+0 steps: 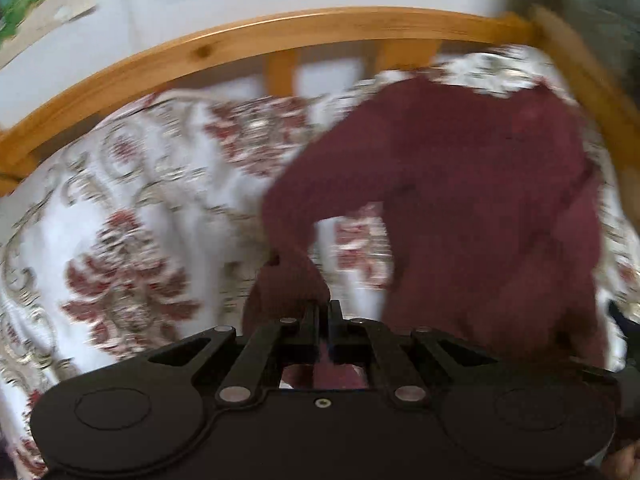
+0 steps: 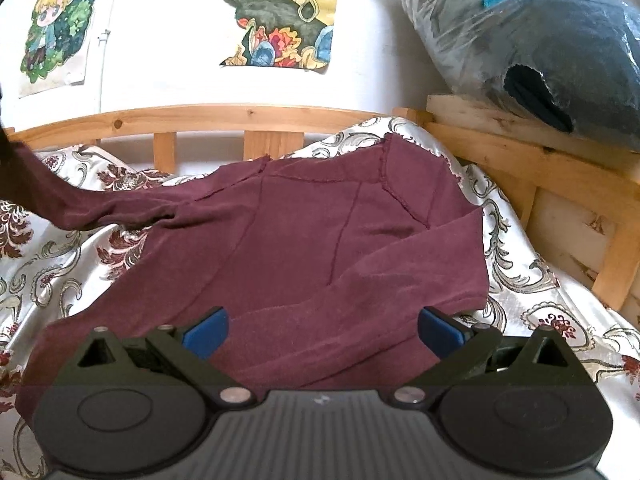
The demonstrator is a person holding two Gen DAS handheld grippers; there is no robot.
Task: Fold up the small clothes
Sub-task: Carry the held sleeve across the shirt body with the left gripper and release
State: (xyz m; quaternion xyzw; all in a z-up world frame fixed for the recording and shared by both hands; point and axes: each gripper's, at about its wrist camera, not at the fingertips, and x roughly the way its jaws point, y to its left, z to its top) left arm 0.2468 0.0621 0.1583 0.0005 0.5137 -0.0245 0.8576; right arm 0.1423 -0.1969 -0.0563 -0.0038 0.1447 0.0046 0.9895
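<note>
A: What was hard to see?

B: The left wrist view was blurred by motion, so the pattern of the bedspread (image 1: 132,208) was smeared. The end of the sleeve (image 1: 288,280) was hidden behind the fingers of the left gripper (image 1: 323,322). In the right wrist view the same sleeve ran out of the picture at the left edge, and the housing of the right gripper (image 2: 322,330) covered the lower hem of the maroon shirt (image 2: 312,232).

A: How were the grippers held?

B: The left gripper was pressed together, pinching the sleeve and holding it up from the bed. The right gripper was spread wide, its blue pads (image 2: 206,330) apart, low over the lower part of the shirt; I could not tell if it touched the cloth.

A: And where was the shirt?

B: It lay flat on the bedspread, its collar toward the wooden bed rail (image 2: 192,118), near the corner of the bed where a plastic-wrapped bundle (image 2: 532,40) rested on the frame.
</note>
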